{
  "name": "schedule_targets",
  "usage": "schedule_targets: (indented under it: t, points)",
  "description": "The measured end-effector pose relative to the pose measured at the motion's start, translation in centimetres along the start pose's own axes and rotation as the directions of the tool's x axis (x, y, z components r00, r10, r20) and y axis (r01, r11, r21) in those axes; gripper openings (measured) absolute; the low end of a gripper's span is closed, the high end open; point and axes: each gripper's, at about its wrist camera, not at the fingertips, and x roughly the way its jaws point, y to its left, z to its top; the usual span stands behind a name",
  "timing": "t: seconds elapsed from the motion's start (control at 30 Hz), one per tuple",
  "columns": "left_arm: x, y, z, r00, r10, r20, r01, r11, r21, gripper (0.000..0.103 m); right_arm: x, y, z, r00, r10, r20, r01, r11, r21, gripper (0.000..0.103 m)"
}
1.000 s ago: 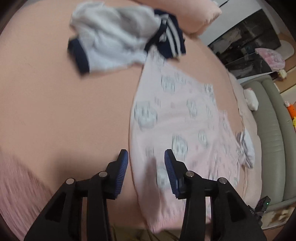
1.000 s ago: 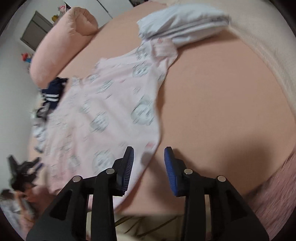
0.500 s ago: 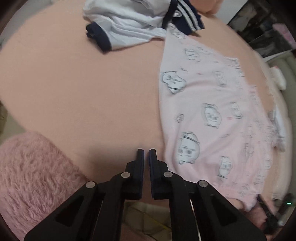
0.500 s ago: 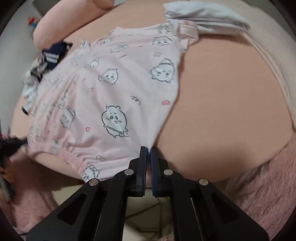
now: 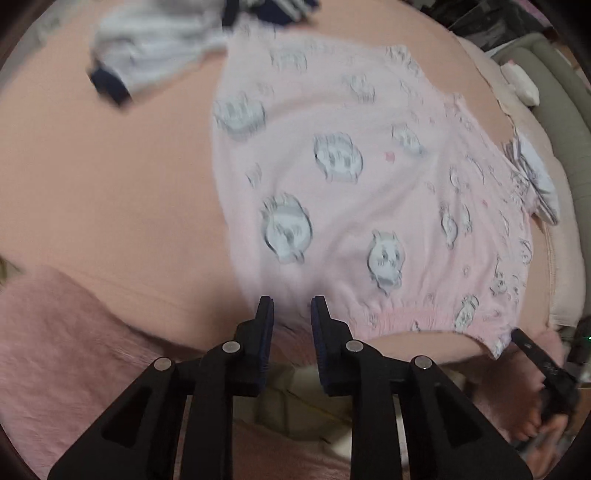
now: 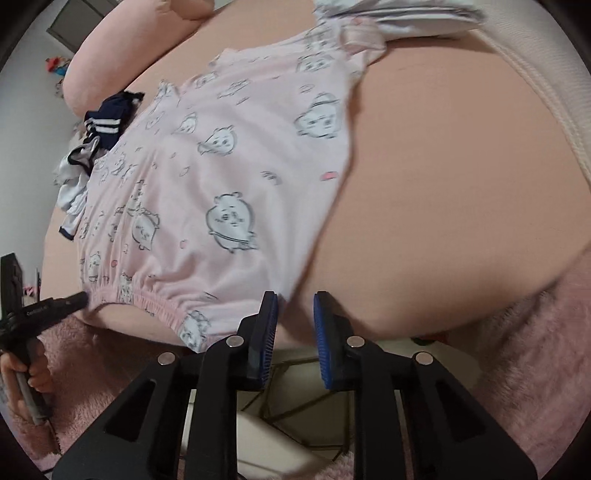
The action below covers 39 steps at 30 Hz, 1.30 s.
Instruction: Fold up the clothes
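Observation:
A pink garment printed with white cartoon animals (image 5: pixel 351 177) lies spread flat on the peach bed sheet (image 5: pixel 110 192); it also shows in the right wrist view (image 6: pixel 229 192). Its elastic waistband (image 6: pixel 147 295) lies at the near edge of the bed. My left gripper (image 5: pixel 291 306) is open and empty just before the garment's near left corner. My right gripper (image 6: pixel 294 302) is open and empty at the near right corner. The left gripper also shows at the waistband's other end in the right wrist view (image 6: pixel 70 301).
A white and navy garment (image 5: pixel 155 48) lies crumpled at the far left of the bed. A folded pale item (image 6: pixel 406 14) lies beyond the pink garment. A pink pillow (image 6: pixel 122 48) sits at the bed's far side. Fluffy pink fabric (image 5: pixel 74 350) covers the near foreground.
Both grippers were shut half a second ago and are now open. Both have moved in to the near corners of the pink garment's waistband.

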Motion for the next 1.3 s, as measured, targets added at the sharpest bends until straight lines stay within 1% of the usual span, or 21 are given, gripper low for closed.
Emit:
schedule_targets:
  t: [0.1, 0.2, 0.27, 0.33, 0.37, 0.4, 0.47, 0.5, 0.53, 0.6, 0.7, 0.73, 0.77, 0.8, 0.83, 0.97, 1.0, 1.07, 1.1, 1.17, 1.3]
  points:
    - [-0.1, -0.5, 0.4, 0.988, -0.152, 0.016, 0.152, 0.988, -0.008, 0.027, -0.9, -0.7, 0.1, 0.992, 0.125, 0.023, -0.126, 0.991, 0.052, 0.029]
    - [1.8, -1.7, 0.5, 0.992, -0.121, -0.03, 0.122, 0.992, 0.028, 0.031, 0.0, 0.7, 0.5, 0.986, 0.167, 0.005, -0.167, 0.986, 0.024, 0.037]
    - [3.0, -1.4, 0.2, 0.995, -0.053, -0.086, 0.055, 0.998, 0.026, 0.032, 0.7, 1.4, 0.2, 0.994, 0.112, -0.019, -0.112, 0.994, -0.019, 0.03]
    - [2.3, -1.0, 0.1, 0.996, -0.055, -0.068, 0.055, 0.999, -0.003, 0.033, 1.2, 1.7, -0.4, 0.999, 0.018, -0.035, -0.02, 0.998, -0.063, 0.023]
    - [1.9, -0.9, 0.0, 0.997, -0.051, -0.056, 0.05, 0.999, -0.013, 0.034, 0.9, 1.5, -0.6, 0.999, 0.01, -0.036, -0.012, 0.998, -0.054, 0.023]
    - [1.4, -0.9, -0.1, 0.999, -0.047, -0.024, 0.047, 0.999, -0.005, 0.036, 0.6, 1.2, -0.8, 0.999, 0.013, -0.031, -0.014, 0.999, -0.049, 0.023]
    - [0.9, -1.2, -0.3, 0.996, -0.086, 0.015, 0.086, 0.996, 0.001, 0.055, 0.5, 0.4, -1.0, 0.996, 0.077, -0.032, -0.078, 0.997, -0.012, 0.03]
    - [0.9, -1.4, -0.4, 0.993, -0.119, 0.023, 0.119, 0.993, 0.001, 0.056, 0.5, 0.1, -0.9, 0.993, 0.112, -0.04, -0.111, 0.994, 0.015, 0.034]
    - [1.0, -1.8, -0.5, 0.991, -0.131, 0.026, 0.131, 0.991, 0.001, 0.056, 0.5, 0.0, -0.7, 0.989, 0.14, -0.038, -0.138, 0.99, 0.036, 0.042]
    - [1.0, -2.8, -0.5, 0.99, -0.128, 0.062, 0.126, 0.991, 0.039, 0.056, 0.7, 0.7, -0.4, 0.981, 0.19, -0.047, -0.187, 0.981, 0.049, 0.043]
    - [1.0, -4.2, -0.7, 0.995, -0.043, 0.093, 0.033, 0.994, 0.104, 0.055, 1.4, 2.9, -0.7, 0.982, 0.175, -0.071, -0.175, 0.985, 0.001, 0.043]
    - [1.3, -3.9, -0.6, 0.997, 0.009, 0.082, -0.018, 0.993, 0.115, 0.044, 1.6, 3.6, -0.8, 0.984, 0.162, -0.07, -0.164, 0.986, -0.018, 0.043]
    - [2.0, -3.5, -0.5, 0.997, 0.069, 0.046, -0.073, 0.991, 0.111, 0.02, 1.8, 4.2, -1.0, 0.986, 0.147, -0.075, -0.15, 0.988, -0.033, 0.035]
    - [2.5, -3.1, -0.3, 0.993, 0.117, 0.014, -0.118, 0.987, 0.106, 0.013, 2.0, 4.7, -1.2, 0.988, 0.132, -0.079, -0.136, 0.99, -0.047, 0.026]
    - [2.5, -2.6, -0.3, 0.995, 0.102, 0.005, -0.102, 0.991, 0.086, 0.013, 2.3, 4.8, -1.3, 0.991, 0.104, -0.081, -0.11, 0.991, -0.072, 0.014]
    - [1.5, -1.1, 0.0, 0.992, 0.128, 0.007, -0.128, 0.992, 0.021, 0.013, 1.9, 4.4, -1.7, 0.998, -0.008, -0.069, 0.0, 0.994, -0.111, 0.01]
    - [0.9, -0.8, 0.1, 0.995, 0.099, 0.023, -0.099, 0.995, 0.006, 0.013, 1.6, 4.1, -1.8, 0.997, -0.033, -0.066, 0.026, 0.994, -0.104, 0.008]
    - [0.1, -1.0, 0.1, 0.996, -0.065, 0.053, 0.065, 0.998, 0.001, 0.013, 1.1, 3.0, -1.8, 0.998, 0.013, -0.067, -0.017, 0.998, -0.059, 0.015]
    - [-0.1, -1.5, 0.1, 0.992, -0.112, 0.061, 0.111, 0.994, 0.013, 0.013, 0.6, 2.4, -1.6, 0.997, 0.057, -0.061, -0.059, 0.998, -0.036, 0.016]
    - [0.2, -2.8, 0.0, 0.993, -0.108, 0.05, 0.104, 0.992, 0.065, 0.019, 0.7, 2.3, -1.2, 0.987, 0.153, -0.053, -0.153, 0.988, 0.001, 0.031]
    - [1.7, -5.5, 0.0, 0.992, -0.127, 0.012, 0.124, 0.983, 0.132, 0.024, 2.3, 3.1, -0.7, 0.982, 0.174, -0.068, -0.171, 0.984, 0.045, 0.042]
